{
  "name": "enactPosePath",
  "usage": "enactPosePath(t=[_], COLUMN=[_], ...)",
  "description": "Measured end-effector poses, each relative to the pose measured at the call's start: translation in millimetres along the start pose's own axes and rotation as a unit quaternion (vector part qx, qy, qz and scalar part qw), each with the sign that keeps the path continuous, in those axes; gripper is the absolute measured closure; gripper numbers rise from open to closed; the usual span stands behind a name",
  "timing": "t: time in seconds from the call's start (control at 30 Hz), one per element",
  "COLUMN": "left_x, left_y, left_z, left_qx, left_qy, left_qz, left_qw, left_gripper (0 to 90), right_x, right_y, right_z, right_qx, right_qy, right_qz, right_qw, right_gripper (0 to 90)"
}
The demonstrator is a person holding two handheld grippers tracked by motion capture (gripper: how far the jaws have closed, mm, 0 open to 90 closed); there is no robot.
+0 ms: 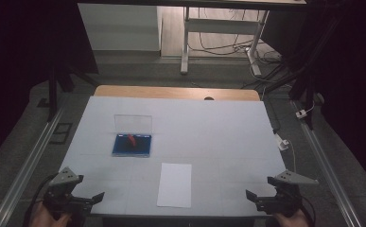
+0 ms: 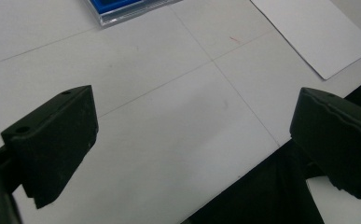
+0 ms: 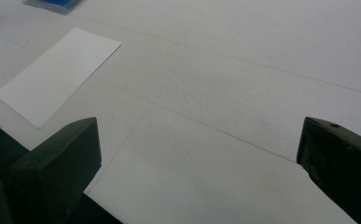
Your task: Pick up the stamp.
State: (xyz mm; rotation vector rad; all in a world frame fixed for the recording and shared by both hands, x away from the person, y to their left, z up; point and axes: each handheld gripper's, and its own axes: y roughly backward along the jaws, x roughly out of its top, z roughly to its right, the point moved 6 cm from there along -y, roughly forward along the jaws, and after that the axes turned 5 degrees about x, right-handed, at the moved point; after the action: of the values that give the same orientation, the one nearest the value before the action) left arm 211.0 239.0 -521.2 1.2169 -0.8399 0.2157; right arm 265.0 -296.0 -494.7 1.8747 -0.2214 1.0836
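Nothing is held: left gripper (image 1: pixel 90 198) and right gripper (image 1: pixel 256 197) fingers spread; box (image 1: pixel 132 144) at 11 o'clock and paper (image 1: pixel 175 184) untouched.

Seen in the high view from above the near edge, facing forward and down over the whole white table (image 1: pixel 209 123) to the floor beyond; looked at low and close over that surface in the left gripper view, angled toward the near edge; likewise low in the right gripper view, facing across; shared by all three, the white sheet (image 1: pixel 174 185) (image 2: pixel 315 35) (image 3: pixel 57 74).
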Motion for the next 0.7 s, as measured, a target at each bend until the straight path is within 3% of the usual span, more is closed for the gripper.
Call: enactPosePath(t=[0.27, 0.43, 0.6, 0.7], left_x=[4.7, 12.0, 14.1, 16.1], left_y=[1.4, 2.9, -2.6, -6.6], left_z=[1.7, 2.4, 5.7, 5.5], left_qx=[-0.008, 0.003, -0.015, -0.014], left_qy=[0.007, -0.009, 0.002, -0.004], left_qz=[0.013, 0.039, 0.021, 0.019], left_qw=[0.9999, 0.9992, 0.9997, 0.9997], left_gripper=[0.0, 0.0, 0.0, 0.0], right_x=[-0.2, -0.4, -0.7, -1.0], right_y=[-1.4, -2.6, -3.2, -4.0], right_z=[-1.7, -2.6, -2.6, -2.5], right_qx=[-0.003, -0.003, 0.001, 0.004], right_qy=[0.010, 0.014, 0.011, 0.008], right_qz=[-0.007, -0.013, -0.017, -0.020], right_qw=[0.9999, 0.9998, 0.9998, 0.9998], right_gripper=[0.0, 0.0, 0.0, 0.0])
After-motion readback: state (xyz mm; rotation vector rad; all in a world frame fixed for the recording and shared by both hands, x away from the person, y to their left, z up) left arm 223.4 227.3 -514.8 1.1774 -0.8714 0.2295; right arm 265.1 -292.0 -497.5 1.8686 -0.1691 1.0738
